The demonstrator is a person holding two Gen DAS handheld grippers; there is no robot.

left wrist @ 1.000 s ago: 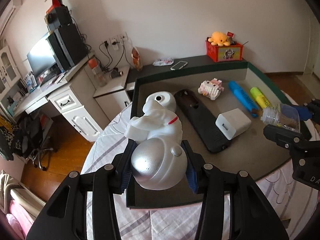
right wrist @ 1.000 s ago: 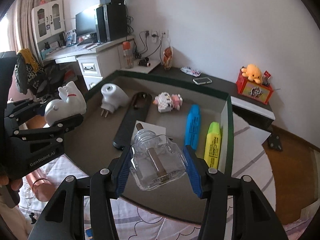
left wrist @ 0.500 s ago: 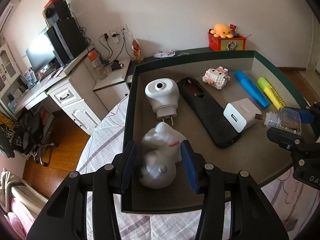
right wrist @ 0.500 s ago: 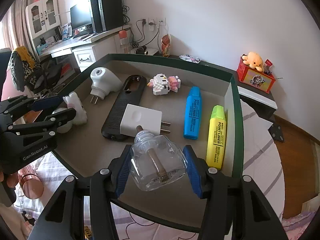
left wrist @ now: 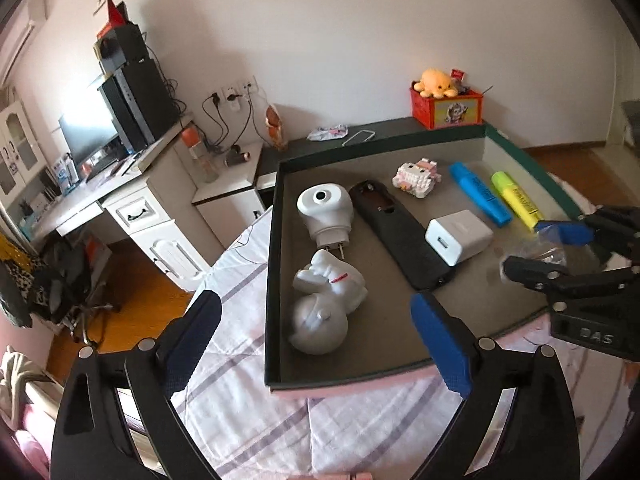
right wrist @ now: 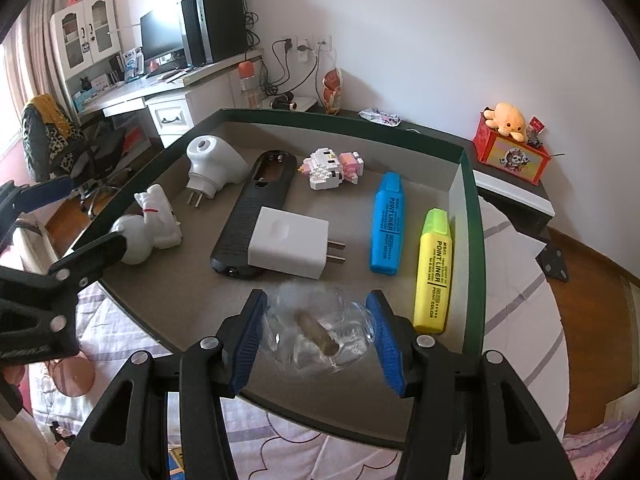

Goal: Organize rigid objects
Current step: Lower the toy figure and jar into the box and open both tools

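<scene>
The clear glass bottle lies in the tray at its 6 o'clock edge, between the right claw pads, which look slightly parted from it. It is likely slippery and breakable; grip across the flat sides. The left claw is spread wide, empty (white figurine released). Highlighters read "POINT LINER".

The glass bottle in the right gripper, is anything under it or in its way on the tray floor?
Nothing visible does. The glass bottle sits between the right gripper's blue pads over bare tray floor. The white charger lies just beyond it and the yellow highlighter to its right, both apart from it.
</scene>
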